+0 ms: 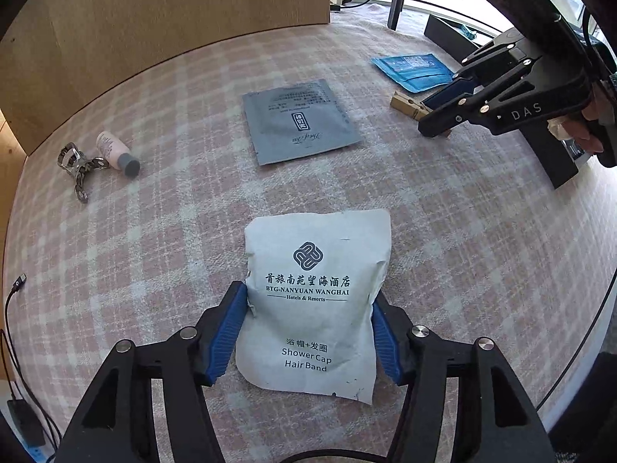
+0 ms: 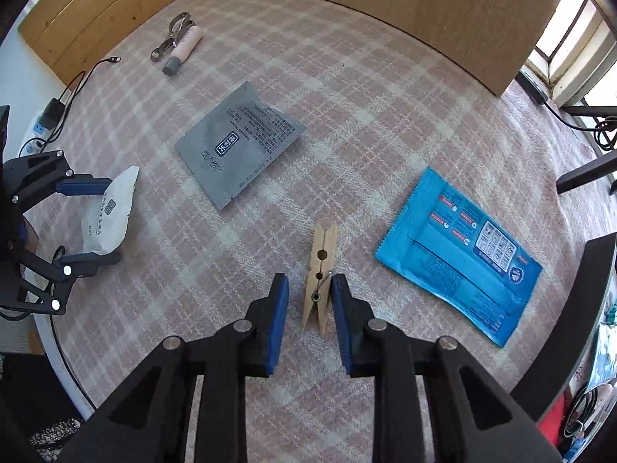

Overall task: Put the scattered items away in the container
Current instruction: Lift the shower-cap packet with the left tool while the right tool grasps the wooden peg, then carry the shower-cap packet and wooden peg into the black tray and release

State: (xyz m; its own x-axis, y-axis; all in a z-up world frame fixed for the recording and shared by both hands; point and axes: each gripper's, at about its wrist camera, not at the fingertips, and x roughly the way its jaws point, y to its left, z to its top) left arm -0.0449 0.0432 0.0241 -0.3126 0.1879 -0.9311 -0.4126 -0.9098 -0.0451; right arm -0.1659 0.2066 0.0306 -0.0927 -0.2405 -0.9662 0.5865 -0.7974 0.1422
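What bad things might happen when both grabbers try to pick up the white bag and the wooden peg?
1. The right hand-held gripper has the small wooden clothespin between its pads with a gap on one side; pinched off-centre, the peg might twist or pop out.
2. The left hand-held gripper straddles the soft white paper shower-cap packet; squeezing could crumple it, and it may sag or slide free when lifted.

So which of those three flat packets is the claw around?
The white shower-cap packet, between the left claw pads; the grey and blue packets lie untouched.
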